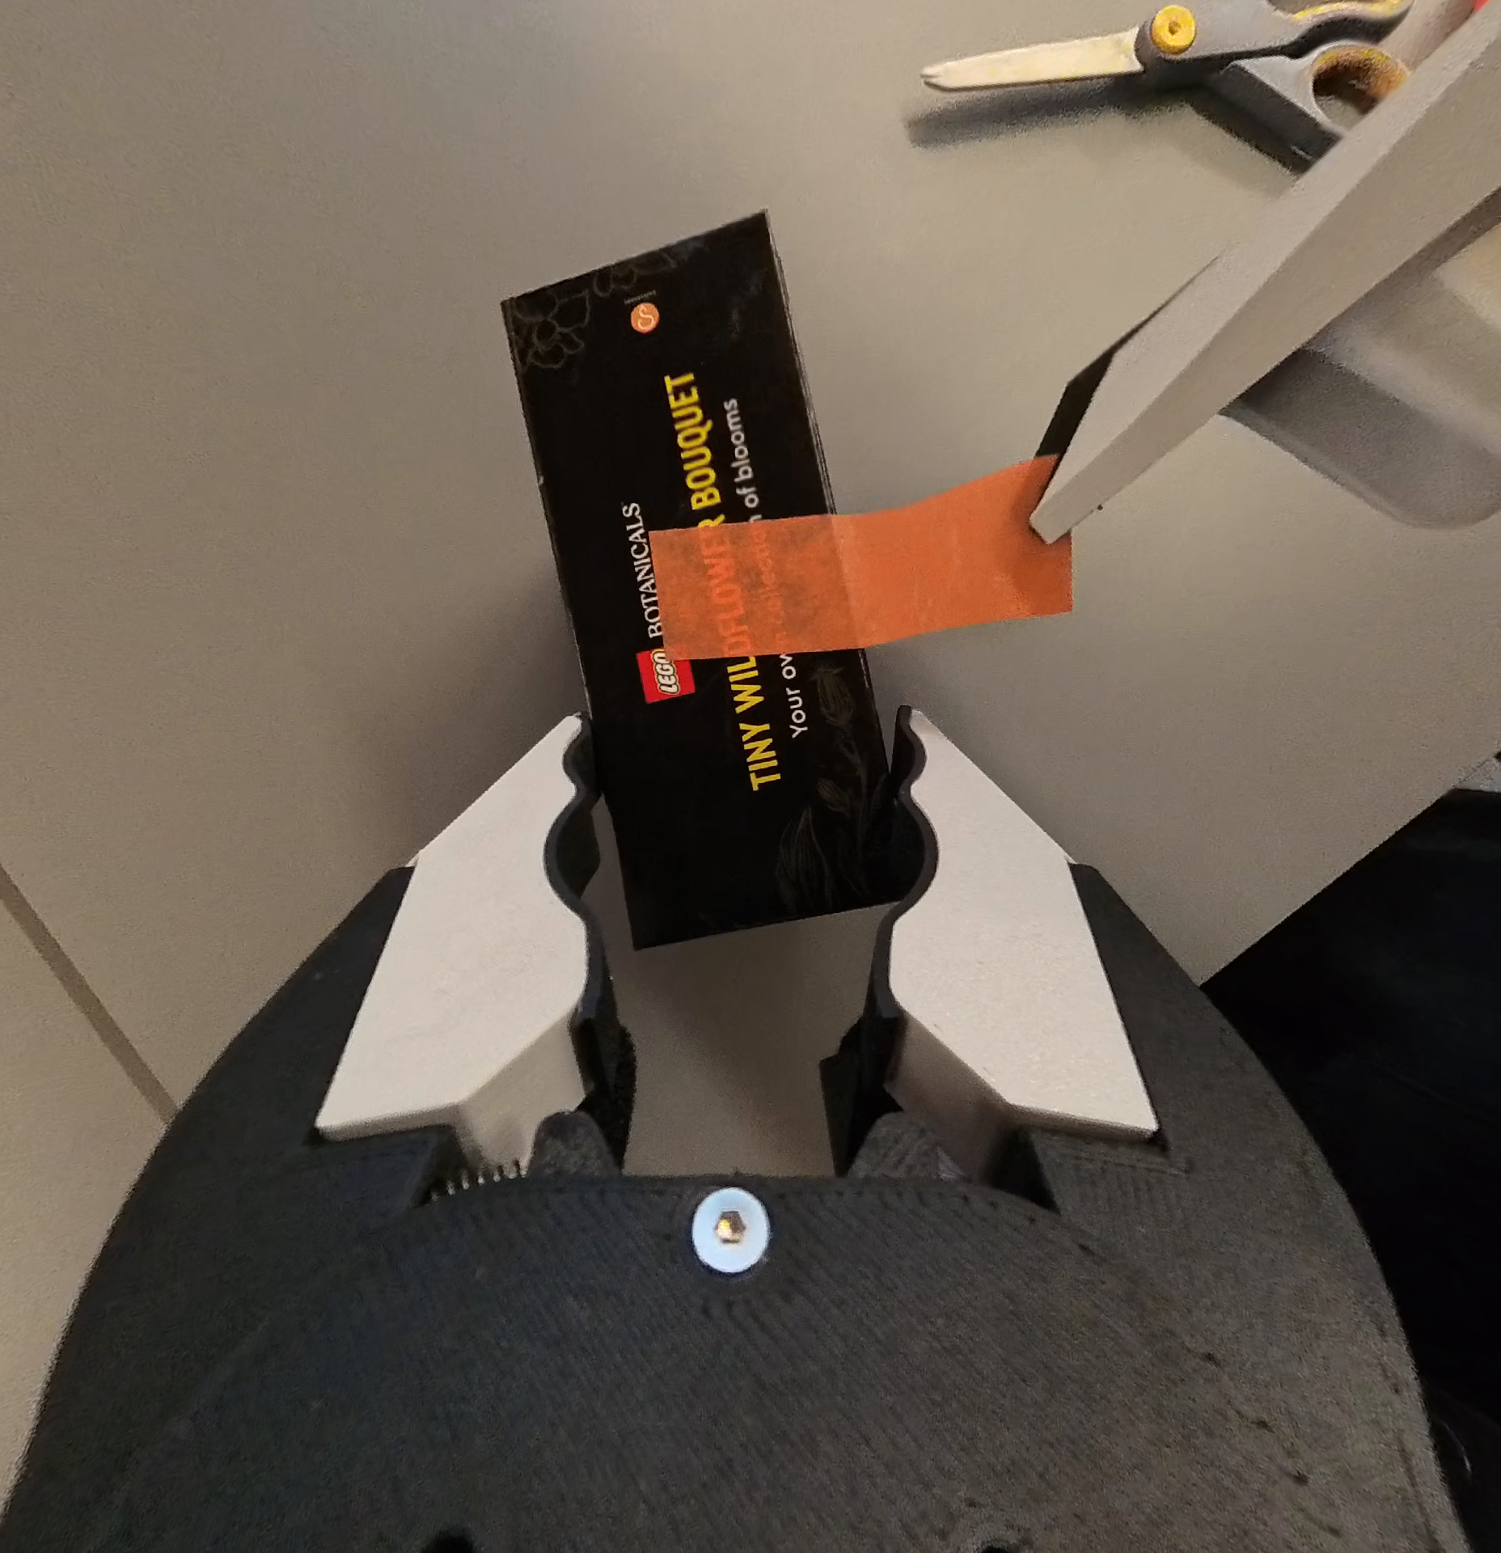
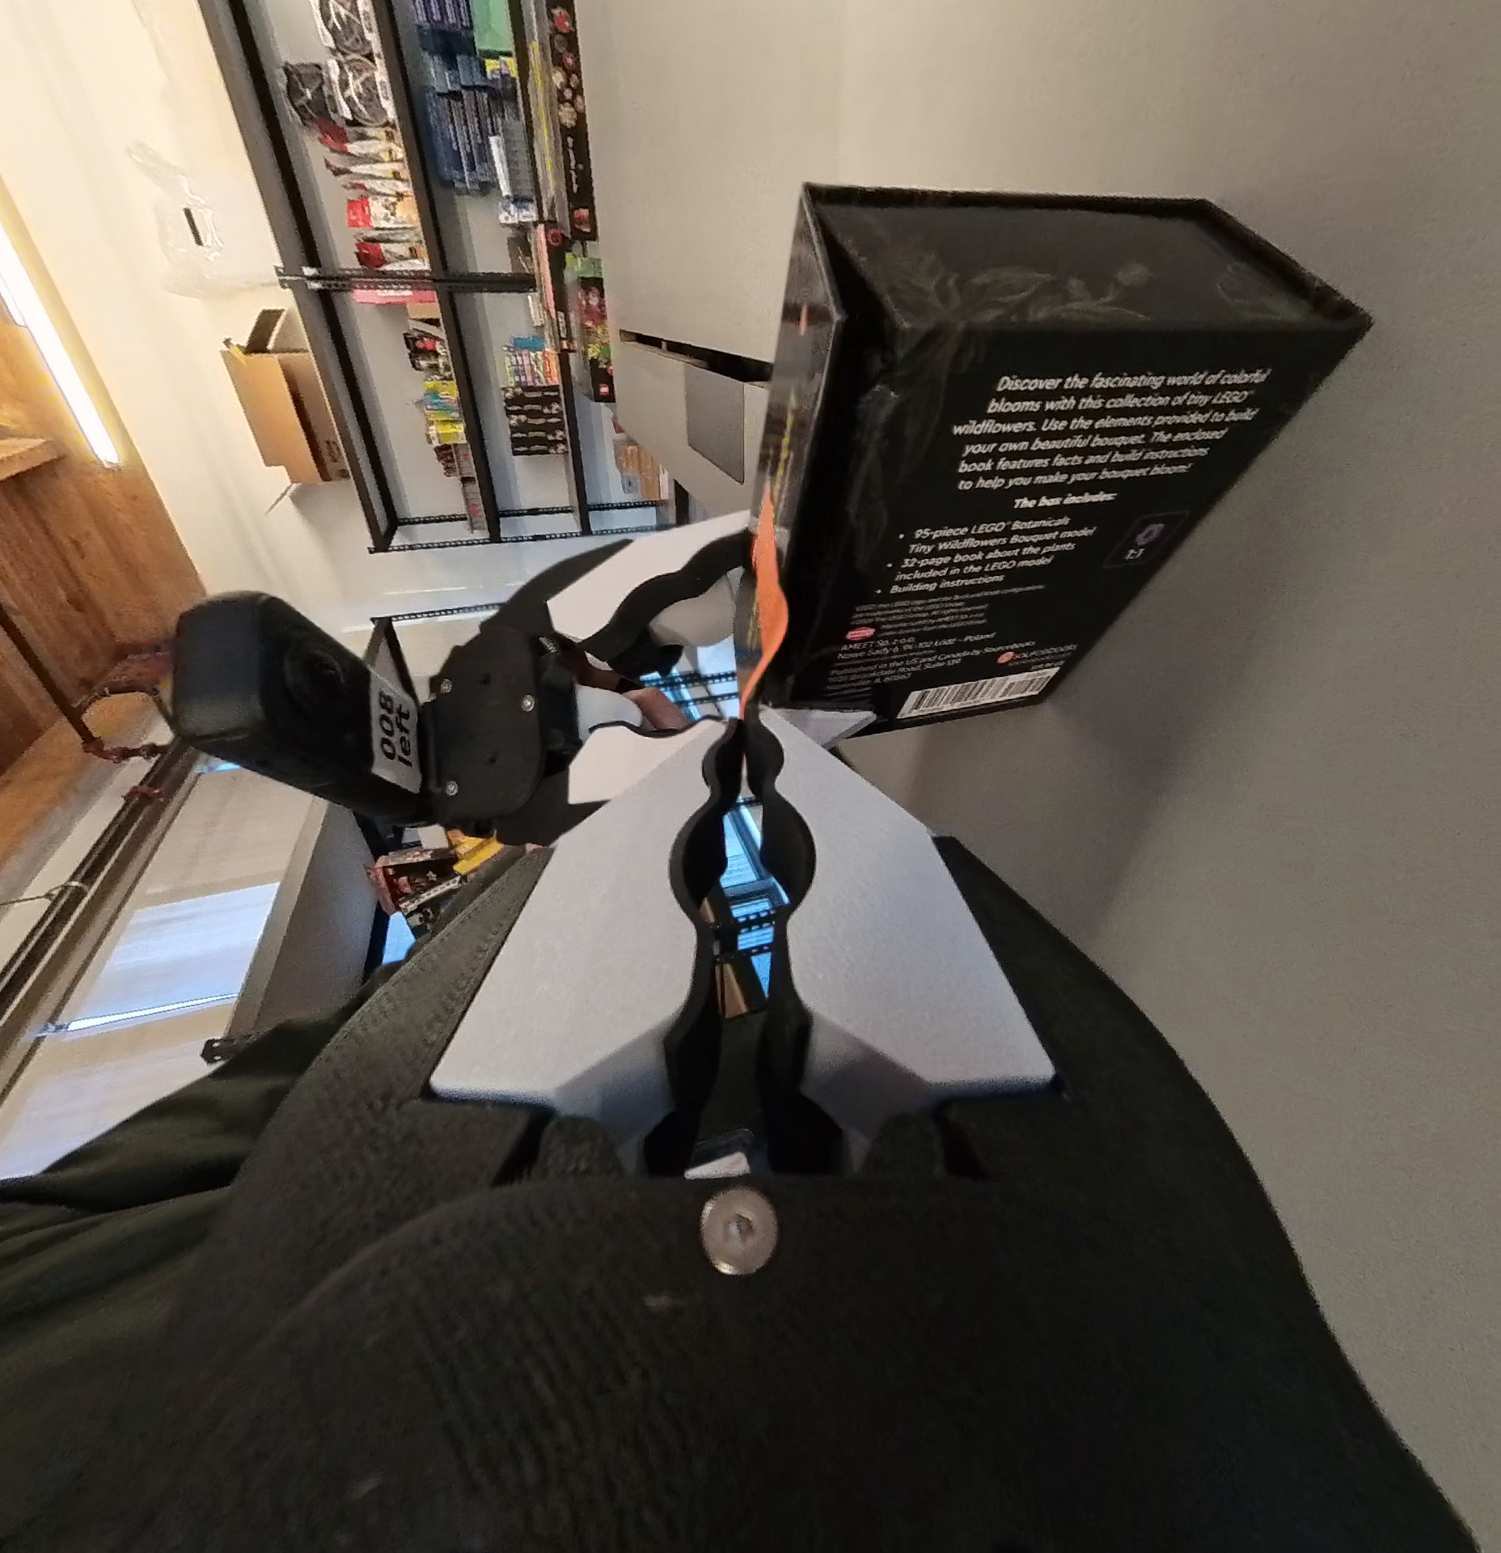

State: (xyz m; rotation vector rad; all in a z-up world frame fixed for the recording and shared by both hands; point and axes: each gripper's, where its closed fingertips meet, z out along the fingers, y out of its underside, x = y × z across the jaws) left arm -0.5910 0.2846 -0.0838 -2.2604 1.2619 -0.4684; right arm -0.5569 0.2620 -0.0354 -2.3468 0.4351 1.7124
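A black box (image 1: 688,420) with printed faces stands on the grey table (image 1: 226,420). My left gripper (image 1: 739,723) is shut on its near end, one pad against each side. An orange tape strip (image 1: 856,580) is stuck across the box's face, and its free end hangs off to the right. My right gripper (image 2: 743,731) is shut on that free end, seen edge-on as an orange strip (image 2: 768,605) running up to the box (image 2: 1066,471). The right gripper also shows in the left wrist view (image 1: 1058,504), pinching the tape. The left gripper shows in the right wrist view (image 2: 705,571) at the box.
Grey scissors (image 1: 1150,50) with a yellow pivot lie on the table beyond the box. The table's edge and a dark drop (image 1: 1360,1008) are at the lower right. Shelves of goods (image 2: 478,252) and a cardboard box (image 2: 285,403) stand far behind. The left gripper's tips are roughly 7 cm from the right gripper's.
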